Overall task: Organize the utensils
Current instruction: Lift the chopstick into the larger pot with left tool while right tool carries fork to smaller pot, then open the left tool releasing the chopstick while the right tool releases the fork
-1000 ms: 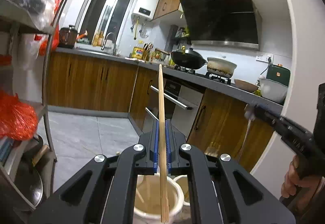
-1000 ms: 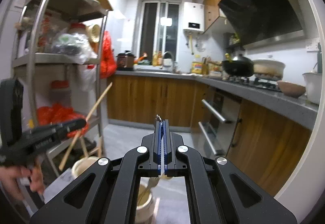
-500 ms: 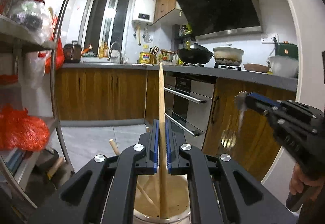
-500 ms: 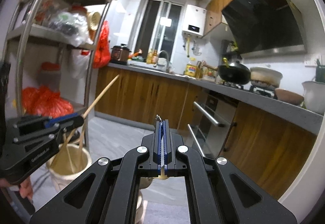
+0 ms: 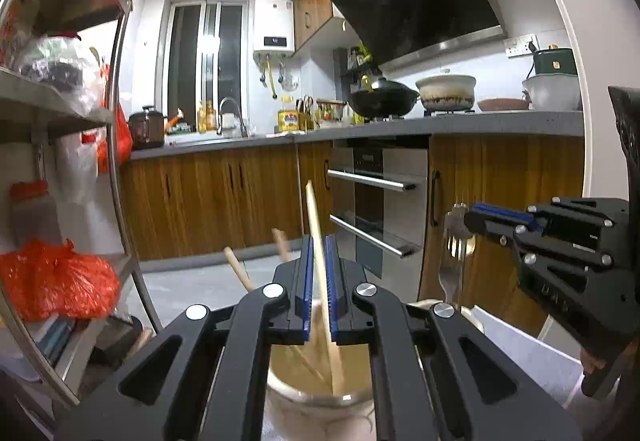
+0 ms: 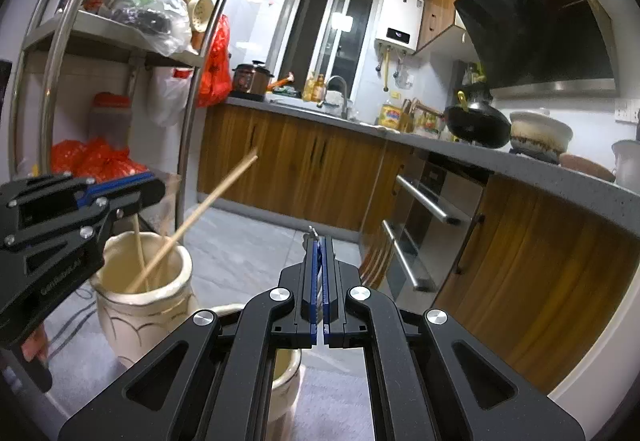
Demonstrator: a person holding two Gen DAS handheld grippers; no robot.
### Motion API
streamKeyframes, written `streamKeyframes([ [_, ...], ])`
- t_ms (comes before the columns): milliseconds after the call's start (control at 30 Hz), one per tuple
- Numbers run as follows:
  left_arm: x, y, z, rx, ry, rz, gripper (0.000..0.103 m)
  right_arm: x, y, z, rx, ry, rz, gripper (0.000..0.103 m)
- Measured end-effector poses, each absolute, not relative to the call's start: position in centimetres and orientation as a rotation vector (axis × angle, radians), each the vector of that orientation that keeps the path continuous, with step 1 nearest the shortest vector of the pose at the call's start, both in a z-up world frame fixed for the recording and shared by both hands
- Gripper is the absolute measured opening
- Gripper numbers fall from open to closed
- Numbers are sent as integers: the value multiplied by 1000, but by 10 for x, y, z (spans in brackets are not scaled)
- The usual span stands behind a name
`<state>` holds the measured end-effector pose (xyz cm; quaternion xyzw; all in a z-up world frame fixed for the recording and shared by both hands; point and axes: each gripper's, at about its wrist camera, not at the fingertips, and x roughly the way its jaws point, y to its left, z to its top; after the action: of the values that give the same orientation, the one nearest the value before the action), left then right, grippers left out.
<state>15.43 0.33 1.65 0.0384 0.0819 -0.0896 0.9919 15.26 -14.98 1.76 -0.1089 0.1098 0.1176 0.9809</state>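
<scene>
In the left wrist view, the left gripper [image 5: 317, 241] is clamped on a long wooden chopstick [image 5: 320, 261] that runs between its blue pads, tilted slightly, with its lower end down inside a cream ceramic jar [image 5: 316, 401] directly below the fingers. Other wooden sticks [image 5: 239, 273] lean in that jar, their tops rising to the left of the gripper. To the right, the right gripper [image 5: 466, 219] pinches the handle of a metal fork [image 5: 454, 265], which hangs tines up over a second jar [image 5: 476, 315] whose rim shows just beyond the left gripper's frame. A grey countertop [image 5: 480, 121] with a black wok [image 5: 382, 103] runs along the back. In the right wrist view, the right gripper [image 6: 319, 241] has its jaws closed tight on the thin fork handle [image 6: 316, 281], only its edge showing between the pads, above the second jar [image 6: 286, 373], which is partly hidden by the gripper's body. At left, the left gripper [image 6: 154, 187] holds the chopstick [image 6: 196, 213] slanting down into the cream ceramic jar [image 6: 144, 305], which stands on the floor beside a metal shelf rack [image 6: 192, 113]. The two jars stand just beside each other.
</scene>
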Motion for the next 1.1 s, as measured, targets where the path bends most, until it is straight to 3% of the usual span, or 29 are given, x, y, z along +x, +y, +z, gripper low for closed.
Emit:
streamKeyframes([
  [467,148,15,0,33,239,-176,6,156,-152,11,-197,272,271,3],
  [700,139,17,8,39,244,-182,8,145,-157,18,-147,249,312,30],
  [833,130,21,12,39,248,-179,17,138,-168,25,-90,249,322,42],
  [1000,116,26,17,28,271,-168,19,126,-185,31,-10,251,315,64],
  [1100,104,27,21,26,281,-165,38,119,-192,32,27,259,321,79],
])
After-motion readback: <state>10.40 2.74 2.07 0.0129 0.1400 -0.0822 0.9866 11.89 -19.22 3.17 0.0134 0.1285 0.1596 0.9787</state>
